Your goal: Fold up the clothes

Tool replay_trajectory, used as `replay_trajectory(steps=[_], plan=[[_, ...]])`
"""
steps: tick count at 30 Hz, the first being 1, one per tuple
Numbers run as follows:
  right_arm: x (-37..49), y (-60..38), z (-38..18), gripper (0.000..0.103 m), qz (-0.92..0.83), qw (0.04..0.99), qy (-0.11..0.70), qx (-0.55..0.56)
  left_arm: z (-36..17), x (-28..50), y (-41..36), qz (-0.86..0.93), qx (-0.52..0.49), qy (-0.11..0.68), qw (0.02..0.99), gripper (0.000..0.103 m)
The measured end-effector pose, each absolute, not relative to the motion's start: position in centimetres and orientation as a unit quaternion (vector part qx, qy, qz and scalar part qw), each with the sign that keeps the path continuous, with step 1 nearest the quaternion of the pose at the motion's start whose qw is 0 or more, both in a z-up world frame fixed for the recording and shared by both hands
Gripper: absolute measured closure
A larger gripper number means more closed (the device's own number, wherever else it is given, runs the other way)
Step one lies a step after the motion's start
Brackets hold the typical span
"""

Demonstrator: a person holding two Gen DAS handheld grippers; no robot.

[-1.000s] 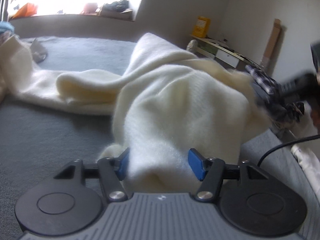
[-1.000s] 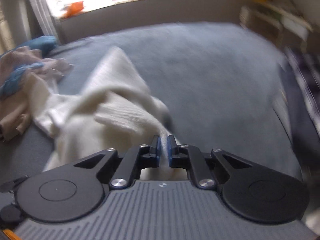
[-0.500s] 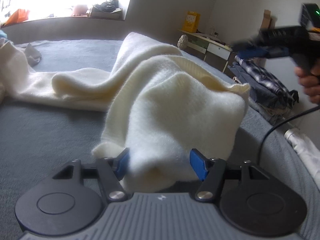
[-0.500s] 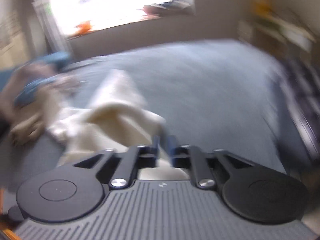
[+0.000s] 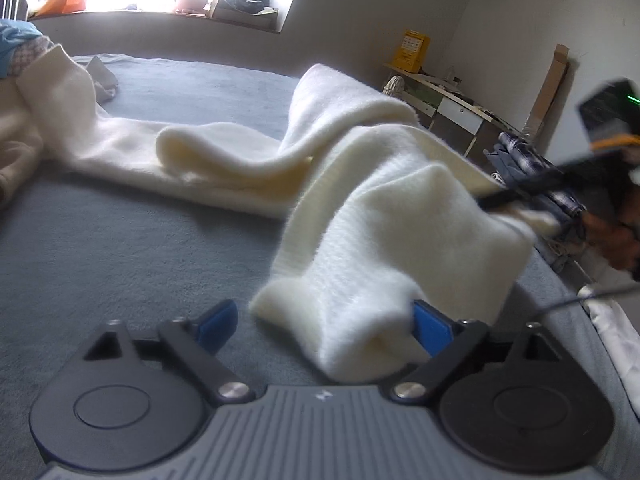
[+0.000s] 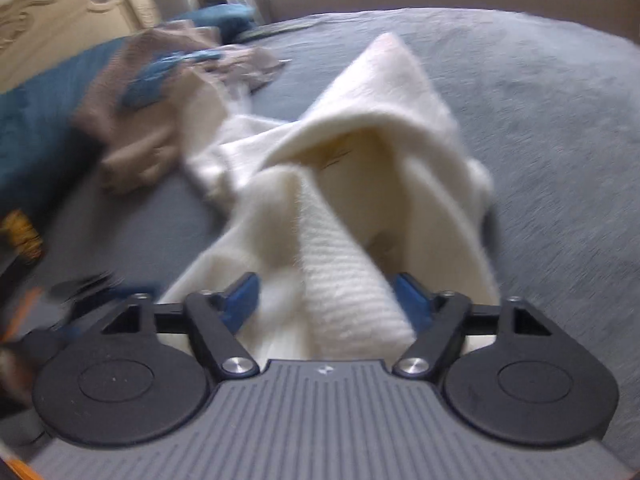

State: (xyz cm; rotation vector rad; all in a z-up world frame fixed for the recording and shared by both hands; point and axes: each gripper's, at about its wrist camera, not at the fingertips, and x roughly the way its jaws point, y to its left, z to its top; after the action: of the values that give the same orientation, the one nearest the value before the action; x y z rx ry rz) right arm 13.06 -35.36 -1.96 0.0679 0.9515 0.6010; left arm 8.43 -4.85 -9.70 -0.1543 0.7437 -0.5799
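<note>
A cream knitted sweater (image 5: 380, 216) lies crumpled on the grey-blue bed (image 5: 120, 240), with one sleeve stretched off to the left. My left gripper (image 5: 324, 328) sits at its near end and its jaws are opening. The cloth leans on the right pad (image 5: 432, 332), while the left pad (image 5: 216, 326) stands apart from it. My right gripper (image 6: 326, 302) is open over a ribbed fold of the sweater (image 6: 348, 280) that lies loosely between its blue pads. In the left wrist view, a dark finger of that gripper (image 5: 520, 194) reaches onto the sweater's far right corner.
A heap of blue and brown clothes (image 6: 132, 92) lies at the head of the bed below a carved headboard (image 6: 60, 20). Folded plaid clothes (image 5: 532, 160), a low desk (image 5: 452, 100) and a black cable (image 5: 592, 296) are off the bed's right edge.
My left jaws have spread and the left pad has come off the cloth. My right gripper let go of the sweater's edge, opened, rolled and came back down over a ribbed fold.
</note>
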Motion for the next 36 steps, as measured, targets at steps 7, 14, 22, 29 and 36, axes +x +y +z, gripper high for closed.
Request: replay_trajectory(steps=[7, 14, 22, 29, 36], plan=[[7.7, -31.8, -0.8, 0.045, 0.368, 0.806, 0.453, -0.097, -11.3, 9.8, -6.2, -0.289, -0.101, 0.362, 0.881, 0.009], [7.3, -29.8, -1.8, 0.071, 0.327, 0.818, 0.442, -0.168, -10.4, 9.4, -6.9, -0.263, -0.116, 0.358, 0.888, 0.051], [4.1, -28.8, 1.2, 0.086, 0.414, 0.792, 0.434, -0.117, -5.6, 6.2, -3.7, -0.251, -0.124, 0.325, 0.903, 0.073], [0.6, -25.1, 3.9, 0.086, 0.551, 0.736, 0.394, -0.012, 0.3, 0.0, 4.3, -0.259, -0.086, 0.321, 0.907, 0.073], [-3.1, -18.0, -3.6, 0.078, 0.590, 0.657, 0.461, -0.087, -5.6, -3.8, 7.9, -0.191, -0.079, 0.478, 0.854, 0.064]])
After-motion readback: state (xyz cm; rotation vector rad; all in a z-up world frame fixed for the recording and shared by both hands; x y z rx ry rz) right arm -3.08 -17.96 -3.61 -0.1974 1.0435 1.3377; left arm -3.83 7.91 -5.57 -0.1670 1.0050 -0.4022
